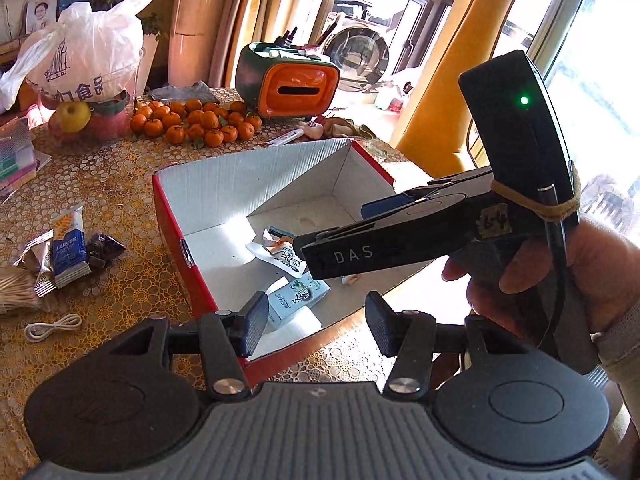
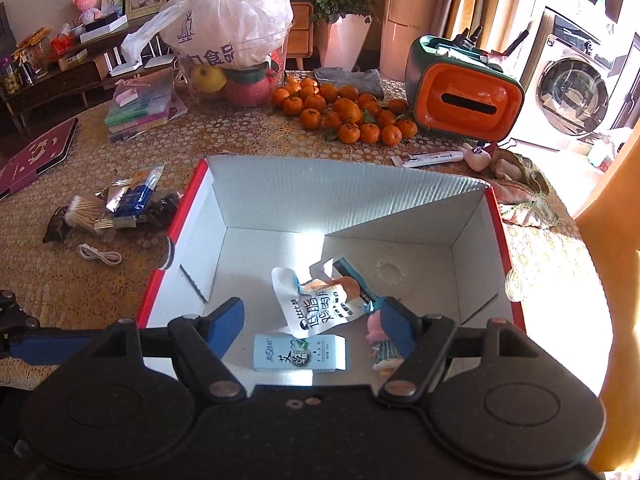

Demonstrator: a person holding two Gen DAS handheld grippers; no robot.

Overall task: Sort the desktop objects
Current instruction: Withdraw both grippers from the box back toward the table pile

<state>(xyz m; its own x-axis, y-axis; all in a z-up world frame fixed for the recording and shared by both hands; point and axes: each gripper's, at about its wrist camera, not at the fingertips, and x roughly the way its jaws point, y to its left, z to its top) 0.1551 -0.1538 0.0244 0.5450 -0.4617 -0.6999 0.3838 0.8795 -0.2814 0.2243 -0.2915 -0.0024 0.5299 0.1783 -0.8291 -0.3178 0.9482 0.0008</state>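
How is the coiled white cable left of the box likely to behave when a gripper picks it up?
The white cable looks thin and loosely looped, so it would probably flop and uncoil when lifted. It seems light and lies flat on the patterned tablecloth, so the gripper may struggle to get under it and could pinch only one strand.

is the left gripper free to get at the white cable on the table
Probably yes: the left gripper is open and empty, and the white cable lies alone on bare tablecloth left of the red box, with nothing over it.
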